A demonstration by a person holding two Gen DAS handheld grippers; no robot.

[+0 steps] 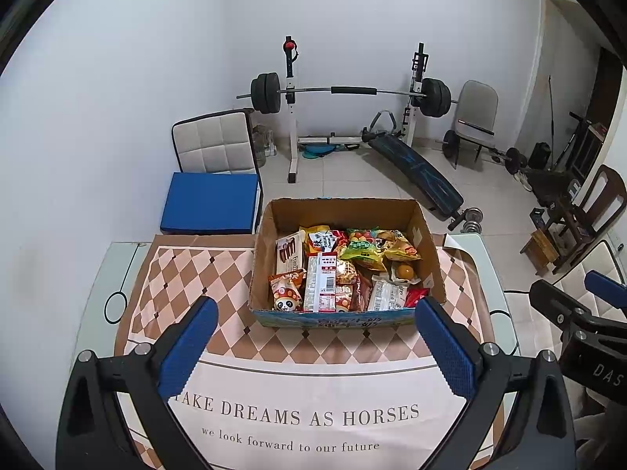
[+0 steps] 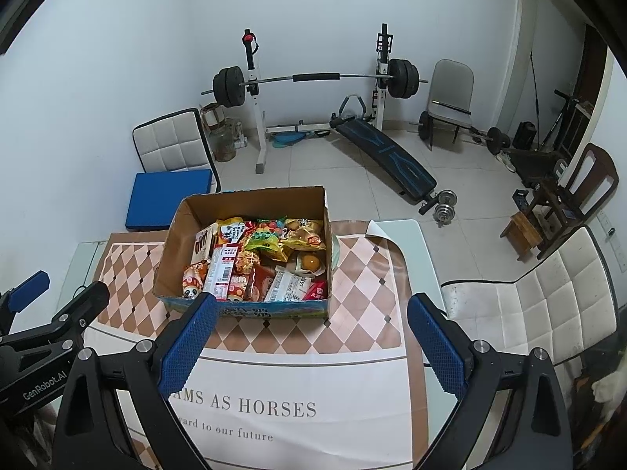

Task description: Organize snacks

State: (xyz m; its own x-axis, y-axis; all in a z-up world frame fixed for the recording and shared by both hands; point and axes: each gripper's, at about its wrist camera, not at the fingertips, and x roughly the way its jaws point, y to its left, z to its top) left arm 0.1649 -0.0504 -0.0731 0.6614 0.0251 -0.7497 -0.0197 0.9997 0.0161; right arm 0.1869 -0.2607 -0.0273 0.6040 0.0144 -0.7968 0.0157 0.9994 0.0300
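Observation:
A cardboard box (image 1: 266, 258) (image 2: 172, 250) stands on the table, filled with several packaged snacks (image 1: 345, 270) (image 2: 258, 262): a panda pack, a red-and-white carton, green and yellow bags. My left gripper (image 1: 315, 309) hovers open over the tablecloth, short of the box's near wall, with nothing between its blue pads. My right gripper (image 2: 311, 305) is open too, just right of the box's near side, and holds nothing. Each gripper shows at the edge of the other's view.
The table (image 1: 497, 301) carries a checked cloth with printed text (image 1: 298, 417). A blue cushion (image 1: 209, 203) lies on a chair behind the table, and a white chair (image 2: 548, 293) stands to the right. Barbell rack (image 1: 290, 90), bench and dumbbells fill the floor beyond.

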